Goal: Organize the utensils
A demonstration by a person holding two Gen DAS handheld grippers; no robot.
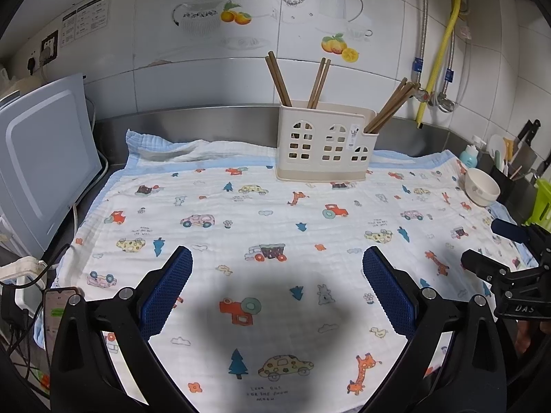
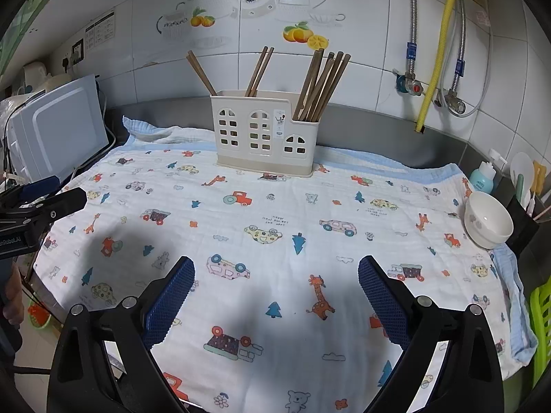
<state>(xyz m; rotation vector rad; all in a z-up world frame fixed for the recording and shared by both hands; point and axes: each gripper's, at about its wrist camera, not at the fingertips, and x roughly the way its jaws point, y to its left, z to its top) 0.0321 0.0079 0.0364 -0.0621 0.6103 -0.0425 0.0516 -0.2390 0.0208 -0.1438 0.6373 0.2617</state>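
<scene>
A cream utensil holder (image 1: 323,144) (image 2: 263,132) with window cut-outs stands at the back of the patterned cloth (image 1: 275,227) (image 2: 275,227). Brown chopsticks (image 1: 279,79) (image 2: 322,86) lean out of its compartments: a pair at the left, a pair in the middle, several in the low right compartment. My left gripper (image 1: 277,261) hovers open over the near cloth with nothing between its blue pads. My right gripper (image 2: 276,270) is open too, also empty. Each gripper shows at the edge of the other's view: the right gripper (image 1: 489,241), the left gripper (image 2: 69,192).
A white bowl (image 1: 481,186) (image 2: 487,220) sits on the cloth's right edge, beside a blue bottle (image 2: 482,177) and a black caddy of tools (image 1: 516,172). A grey-white appliance (image 1: 44,165) (image 2: 62,130) stands at the left. A phone (image 1: 56,309) and cables lie near left. Pipes run down the tiled wall.
</scene>
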